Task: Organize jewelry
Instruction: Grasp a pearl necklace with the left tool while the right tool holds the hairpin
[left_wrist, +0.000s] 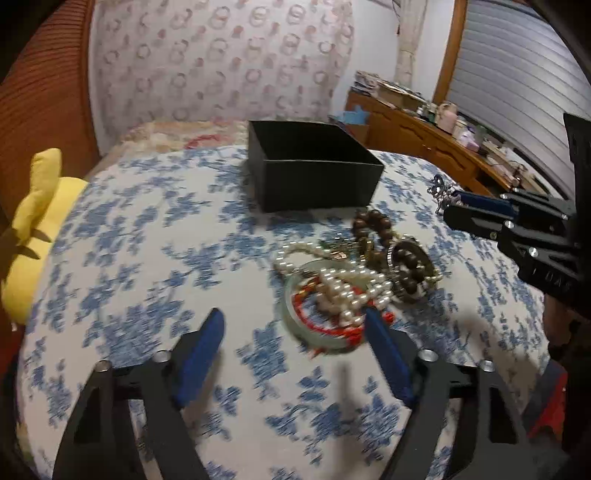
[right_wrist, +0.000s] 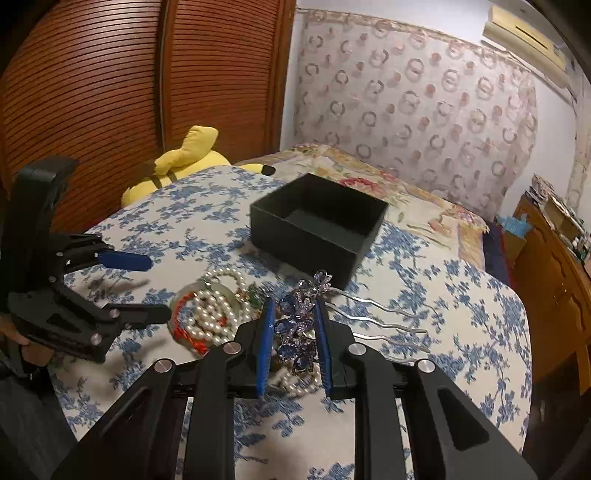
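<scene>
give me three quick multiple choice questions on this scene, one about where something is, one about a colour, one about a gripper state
1. Where is the black box relative to the jewelry pile?
A. Beyond the pile, on the floral cloth
B. Under the pile
C. On the wooden dresser

2. What colour are the stones on the hairpin?
A. Green
B. Blue-purple
C. Yellow

3. What is the right gripper doing?
A. Open over bare cloth
B. Shut on the hairpin
C. Holding the box

Answers:
1. A, since in the left wrist view the box sits farther back on the cloth, apart from the pile.
2. B, as the right wrist view shows blue-purple stones between the pads.
3. B, because its blue pads press on both sides of the hairpin, while the left gripper is open.
</scene>
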